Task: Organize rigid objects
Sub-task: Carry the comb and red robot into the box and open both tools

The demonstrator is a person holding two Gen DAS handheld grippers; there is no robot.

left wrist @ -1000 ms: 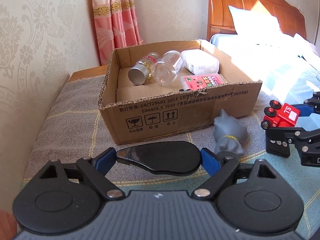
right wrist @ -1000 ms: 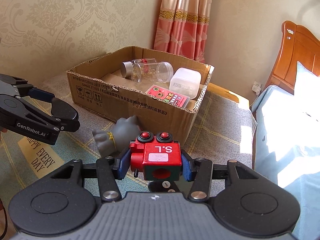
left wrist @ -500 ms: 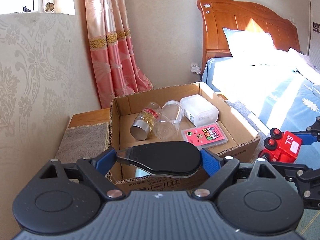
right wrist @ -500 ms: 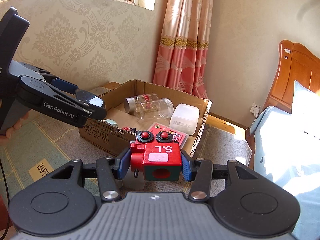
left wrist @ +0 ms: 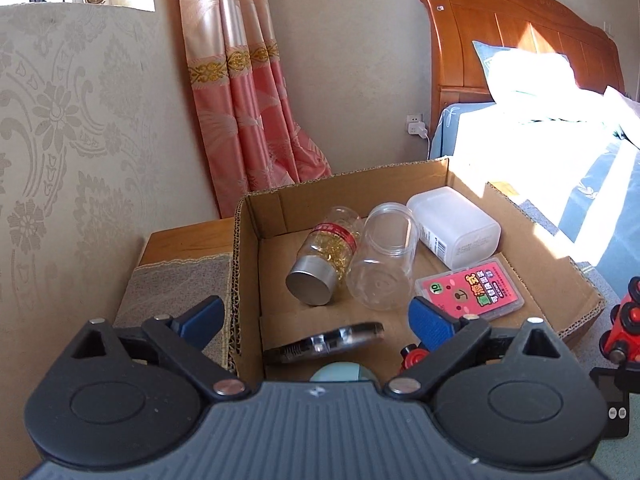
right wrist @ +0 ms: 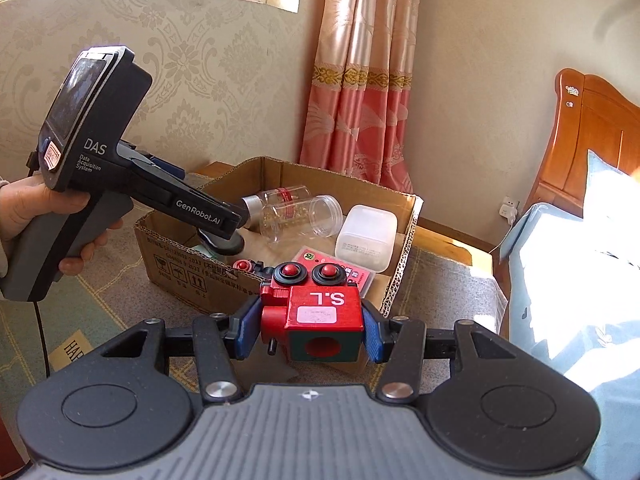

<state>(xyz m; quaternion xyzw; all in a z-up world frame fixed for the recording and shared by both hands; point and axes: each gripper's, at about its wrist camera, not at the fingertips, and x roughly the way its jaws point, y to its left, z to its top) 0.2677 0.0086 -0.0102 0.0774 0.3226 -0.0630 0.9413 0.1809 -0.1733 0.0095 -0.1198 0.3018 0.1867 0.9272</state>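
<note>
The flat, black, oval, glossy object (left wrist: 324,343) looks light, stiff and slippery, best pinched across its narrow width. It tilts loose above the brown cardboard box (left wrist: 560,280), long axis crosswise, between the left gripper (left wrist: 316,318), whose jaws are opening, pads clear. The right gripper (right wrist: 308,330) clamps the red blocky toy robot (right wrist: 320,312) just before the box.

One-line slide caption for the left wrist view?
Left gripper jaws opening, black oval object dropping free into cardboard box of jars.
</note>
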